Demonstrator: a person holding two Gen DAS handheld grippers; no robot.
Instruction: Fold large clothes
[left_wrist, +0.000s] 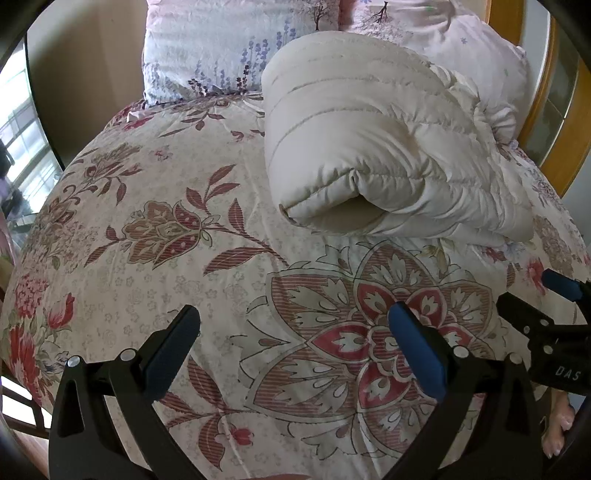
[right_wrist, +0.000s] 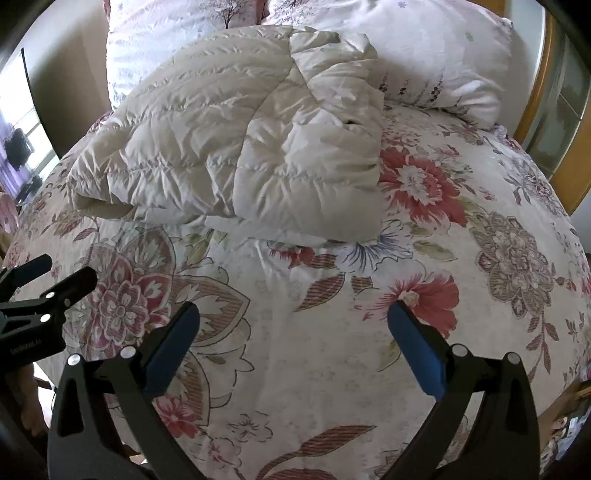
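Note:
A cream quilted down jacket (left_wrist: 373, 147) lies folded into a thick bundle on the floral bedspread (left_wrist: 155, 266), toward the pillows. In the right wrist view the same jacket (right_wrist: 236, 147) fills the upper left, its folded edge facing me. My left gripper (left_wrist: 293, 314) hovers open over the bedspread, well short of the jacket, with nothing between its blue pads. My right gripper (right_wrist: 293, 310) is open too, above bare bedspread (right_wrist: 314, 350) in front of the jacket. Each gripper shows at the edge of the other's view: the right gripper (left_wrist: 543, 291), the left gripper (right_wrist: 51, 273).
Two floral pillows (left_wrist: 229, 48) (right_wrist: 436, 59) lie behind the jacket by a wooden headboard (left_wrist: 554, 122). A window (left_wrist: 22, 147) is at the far left. A person's hand (left_wrist: 559, 428) shows low on the right beside the bed edge.

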